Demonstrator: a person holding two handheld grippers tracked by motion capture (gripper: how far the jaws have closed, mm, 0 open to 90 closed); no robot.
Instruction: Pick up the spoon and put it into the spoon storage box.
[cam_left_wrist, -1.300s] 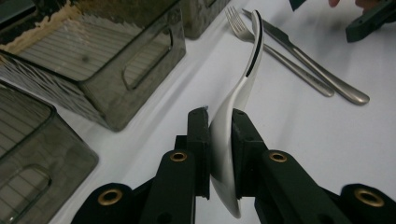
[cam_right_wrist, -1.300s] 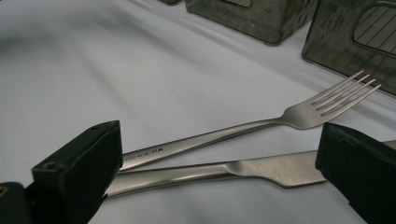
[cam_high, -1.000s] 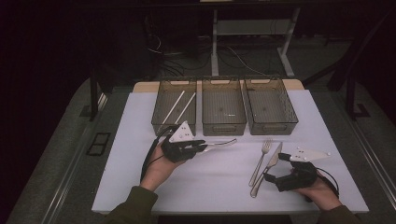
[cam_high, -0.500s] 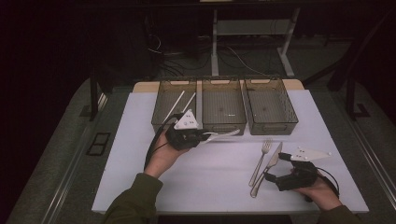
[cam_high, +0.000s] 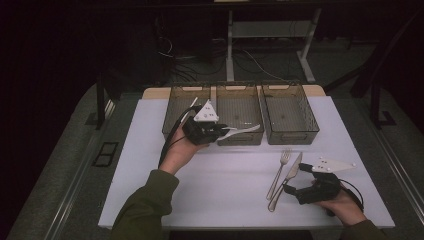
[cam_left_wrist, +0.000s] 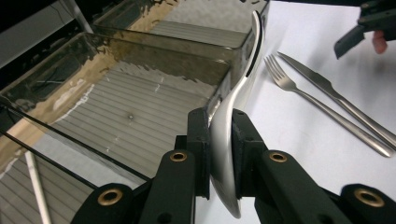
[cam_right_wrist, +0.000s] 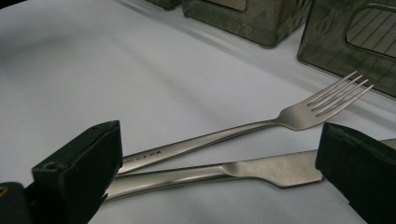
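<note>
Left gripper view: left tongs (cam_left_wrist: 219, 140) clamp a spoon (cam_left_wrist: 233, 107); right tongs (cam_right_wrist: 219, 172) gape wide; fork (cam_right_wrist: 261, 127) stamp unreadable

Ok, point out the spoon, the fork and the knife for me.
spoon (cam_left_wrist: 227, 140), left gripper view, on the stretch clamped between the black jaws.
fork (cam_right_wrist: 299, 115), right gripper view, on the neck just below the tines.
knife (cam_right_wrist: 275, 169), right gripper view, on the blade near the handle.

Small stamped marking on the fork (cam_right_wrist: 243, 128) handle, just beside the knife (cam_right_wrist: 243, 172), letters too tiny and blurred to read, no other legible text or labels
</note>
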